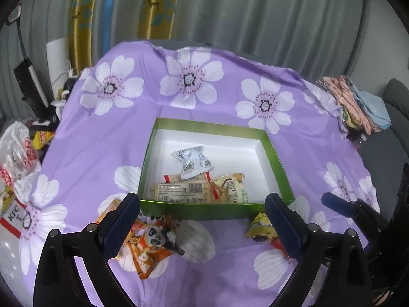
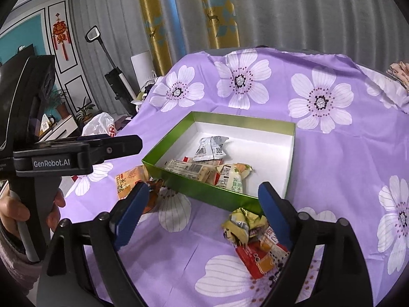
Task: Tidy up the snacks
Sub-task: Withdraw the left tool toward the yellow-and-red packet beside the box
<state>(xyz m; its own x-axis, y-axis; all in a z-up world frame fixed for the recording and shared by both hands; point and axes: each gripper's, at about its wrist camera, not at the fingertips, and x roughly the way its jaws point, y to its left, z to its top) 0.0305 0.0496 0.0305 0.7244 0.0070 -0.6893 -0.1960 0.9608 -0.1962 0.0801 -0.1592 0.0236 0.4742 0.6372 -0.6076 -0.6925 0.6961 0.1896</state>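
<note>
The green box (image 1: 212, 211) sat open on the purple flowered cloth (image 1: 204, 97), and it served as the marker for everything else. Inside it, toward the near wall, lay a silver-white packet (image 1: 193, 162), a long beige bar (image 1: 179, 192) and a cream-and-green packet (image 1: 234, 189). Outside, just in front of the near wall, an orange panda packet (image 1: 150, 243) lay by the box's near left corner, and a yellow crumpled packet (image 2: 241, 226) with a red packet (image 2: 260, 254) touching it lay by the near right corner.

Both tongs were empty, the jaws apart. The left gripper (image 1: 202, 220) hovered above the near wall with the panda packet at its left finger; the right gripper (image 2: 202, 208) hung over the cloth with the yellow and red packets just inside its right finger.

The step in hand looked like fetching the loose snacks. To do it well, each gripper would best drop straight over one packet, close on the crinkled body rather than a thin sealed edge, and lift clear of the box wall before releasing inside.

The right wrist view alone showed the red packet in full, an orange packet (image 2: 129, 179) left of the box, and the person's hand (image 2: 15, 211) on the left tool's handle. The left wrist view alone showed the panda print and folded cloths (image 1: 358, 102) far right of the box.
</note>
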